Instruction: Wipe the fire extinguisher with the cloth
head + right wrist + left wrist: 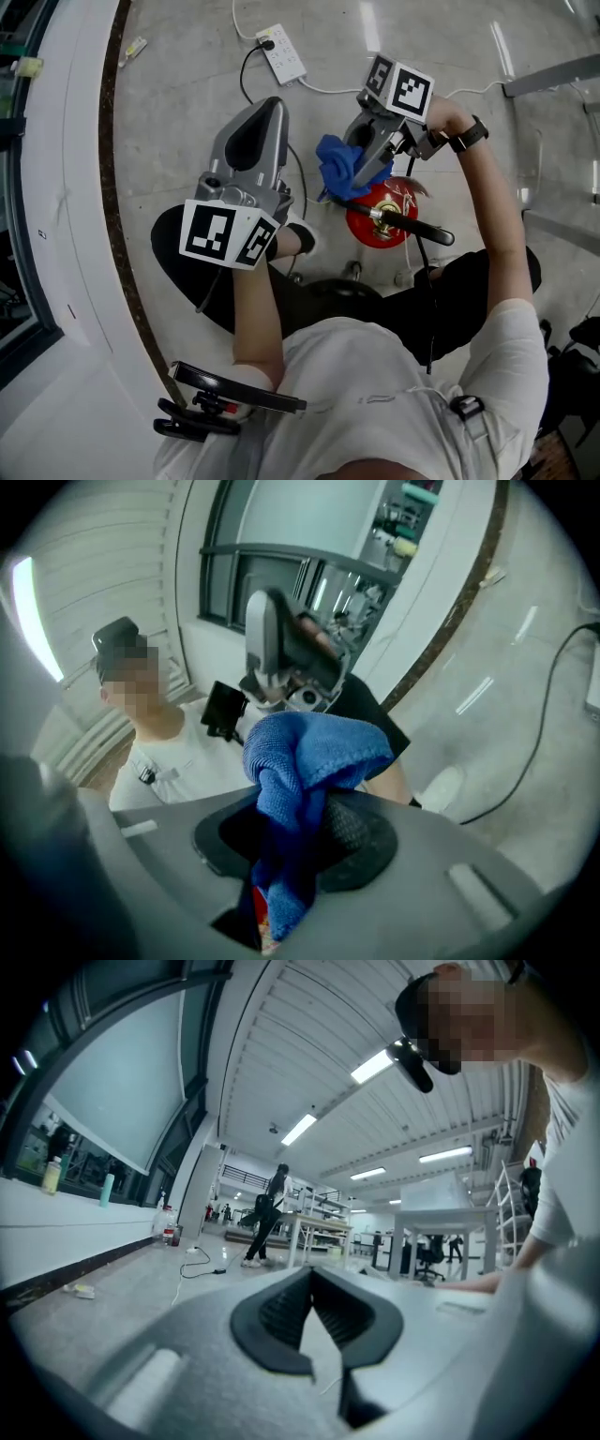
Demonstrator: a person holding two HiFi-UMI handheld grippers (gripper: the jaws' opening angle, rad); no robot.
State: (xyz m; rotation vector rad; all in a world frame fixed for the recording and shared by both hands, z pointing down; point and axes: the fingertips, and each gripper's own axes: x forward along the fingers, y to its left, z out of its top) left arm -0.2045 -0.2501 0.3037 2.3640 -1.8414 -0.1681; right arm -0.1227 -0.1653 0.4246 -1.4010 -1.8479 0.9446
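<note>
The red fire extinguisher stands on the floor in front of the person's knees, its black handle pointing right. My right gripper hangs just above its left top edge, shut on a bunched blue cloth. In the right gripper view the blue cloth fills the jaws of the right gripper, and a sliver of red shows below it. My left gripper is held to the left of the extinguisher, apart from it. In its own view the left gripper has its tips together with nothing between them.
A white power strip with cables lies on the grey floor beyond the grippers. A curved white wall base runs down the left. The person's shoe is beside the extinguisher. Metal frame legs stand at right.
</note>
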